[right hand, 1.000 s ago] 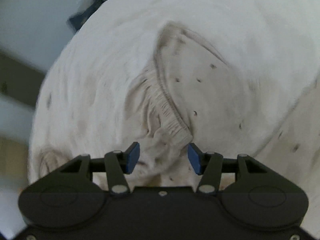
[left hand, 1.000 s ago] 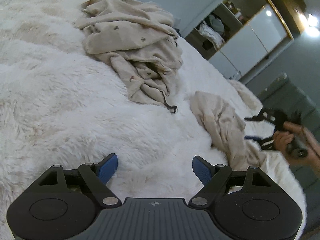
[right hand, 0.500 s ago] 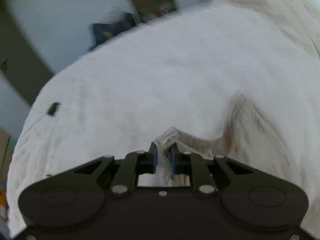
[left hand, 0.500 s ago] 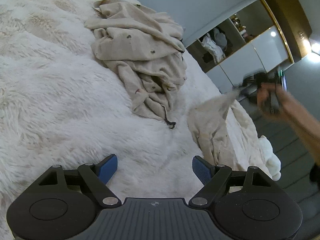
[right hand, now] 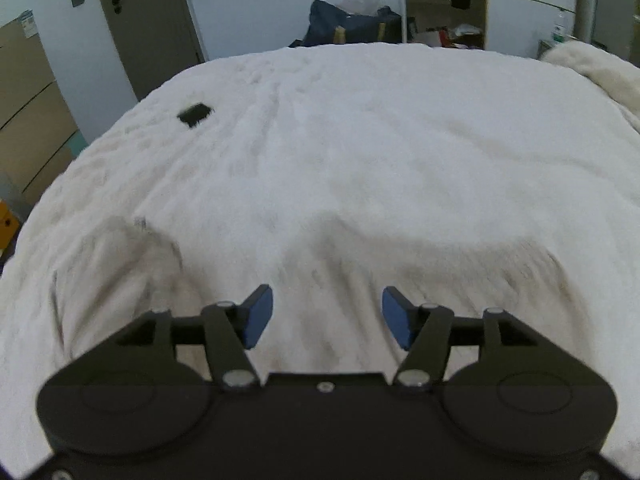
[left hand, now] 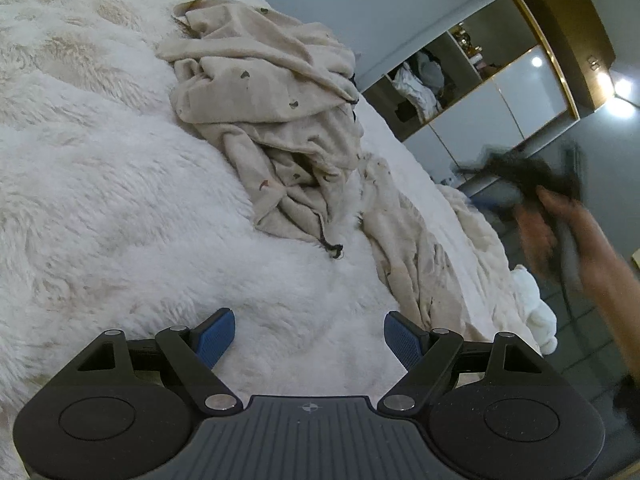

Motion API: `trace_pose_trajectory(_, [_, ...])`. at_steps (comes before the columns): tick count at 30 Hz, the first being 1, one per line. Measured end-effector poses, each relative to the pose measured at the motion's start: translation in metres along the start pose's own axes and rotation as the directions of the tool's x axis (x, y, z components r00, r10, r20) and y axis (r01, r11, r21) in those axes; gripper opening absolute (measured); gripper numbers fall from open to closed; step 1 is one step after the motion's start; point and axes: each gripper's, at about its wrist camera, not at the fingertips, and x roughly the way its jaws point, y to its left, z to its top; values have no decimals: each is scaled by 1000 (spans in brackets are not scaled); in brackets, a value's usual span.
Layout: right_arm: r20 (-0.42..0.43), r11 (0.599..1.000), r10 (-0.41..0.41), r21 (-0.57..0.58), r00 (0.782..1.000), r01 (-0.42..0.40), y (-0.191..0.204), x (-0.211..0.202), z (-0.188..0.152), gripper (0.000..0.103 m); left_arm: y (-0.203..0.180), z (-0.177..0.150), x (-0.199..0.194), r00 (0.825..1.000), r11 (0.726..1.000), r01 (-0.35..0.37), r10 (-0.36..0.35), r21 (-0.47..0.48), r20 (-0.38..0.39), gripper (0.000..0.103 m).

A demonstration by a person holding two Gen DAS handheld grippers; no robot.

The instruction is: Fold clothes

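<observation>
A crumpled beige garment [left hand: 272, 112] with small dark prints lies in a heap on the white fluffy bed cover [left hand: 100, 208]. To its right a second beige garment [left hand: 404, 236] lies drawn out in a long strip. My left gripper [left hand: 310, 336] hovers open over bare cover, short of both garments. In the left wrist view my right gripper [left hand: 520, 176] is a blur in a person's hand [left hand: 560, 232] beyond the bed's right side. In its own view the right gripper [right hand: 327, 316] has its jaws opening, nothing between them, above blurred beige cloth [right hand: 360, 264].
A small black object [right hand: 194, 114] lies on the far left of the bed. Behind the bed are a dark blue bag [right hand: 352, 20], a grey door [right hand: 140, 20] and an open wardrobe [left hand: 424, 84]. A cream blanket [right hand: 592, 68] is bunched at the bed's right edge.
The right gripper shut on the second garment's edge, lifted it up and away, then opened and let go. That garment now lies stretched out longer. The left gripper stayed open and still.
</observation>
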Motion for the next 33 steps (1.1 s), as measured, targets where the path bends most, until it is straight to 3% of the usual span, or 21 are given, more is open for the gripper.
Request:
trace_pose_trajectory(3, [9, 1000, -5, -1, 1000, 5, -37, -50, -59, 68, -3, -5, 3, 1000, 1000, -7, 7, 26, -10, 77])
trace_pose_trajectory(10, [-32, 984, -128, -129, 991, 123, -90, -149, -213, 68, -17, -26, 9, 999, 996, 8, -3, 92, -51, 77])
trace_pose_trajectory(13, [-98, 999, -41, -16, 994, 40, -108, -177, -282, 68, -22, -38, 7, 997, 994, 34, -27, 108, -72, 77])
trace_pose_trajectory(17, [-141, 996, 53, 78, 989, -42, -116, -189, -327, 68, -23, -53, 5, 996, 991, 45, -35, 129, -80, 77])
trace_pose_trajectory(18, [-161, 982, 117, 165, 980, -91, -124, -187, -343, 68, -23, -55, 5, 996, 990, 43, -33, 133, -77, 77])
trace_pose_trajectory(20, [-151, 963, 173, 232, 973, -136, -131, -195, -353, 63, -24, -62, 7, 998, 985, 21, -10, 173, -63, 78])
trace_pose_trajectory(22, [-119, 921, 262, 329, 958, -211, -137, -198, -364, 50, -27, -67, 8, 999, 979, 0, 10, 202, -48, 78])
trace_pose_trajectory(23, [-108, 899, 308, 357, 945, -252, -138, -199, -364, 31, -28, -69, 9, 999, 977, -7, 16, 213, -40, 78])
trace_pose_trajectory(24, [-103, 889, 337, 362, 936, -280, -139, -198, -363, 0, -29, -70, 8, 999, 975, -11, 20, 223, -36, 78])
trace_pose_trajectory(25, [-99, 880, 364, 364, 926, -306, -139, -198, -361, 2, -30, -73, 8, 999, 971, -18, 25, 239, -29, 78])
trace_pose_trajectory(27, [-71, 894, 354, 318, 932, -315, -143, -207, -354, 1, -32, -77, 8, 999, 963, -30, 35, 267, -17, 78])
trace_pose_trajectory(28, [-26, 914, 316, 276, 949, -297, -153, -219, -342, 1, -33, -78, 7, 999, 962, -34, 39, 272, -13, 78])
trace_pose_trajectory(31, [35, 938, 192, 288, 981, -194, -186, -238, -325, 1, -34, -81, 7, 999, 955, -52, 55, 291, -1, 78])
trace_pose_trajectory(32, [19, 961, 39, 273, 999, -43, -207, -246, -314, 2, -36, -83, 8, 998, 952, -59, 61, 300, 3, 78])
trace_pose_trajectory(33, [-12, 972, -60, 226, 998, 61, -213, -247, -310, 7, -37, -84, 9, 998, 948, -67, 69, 310, 6, 78])
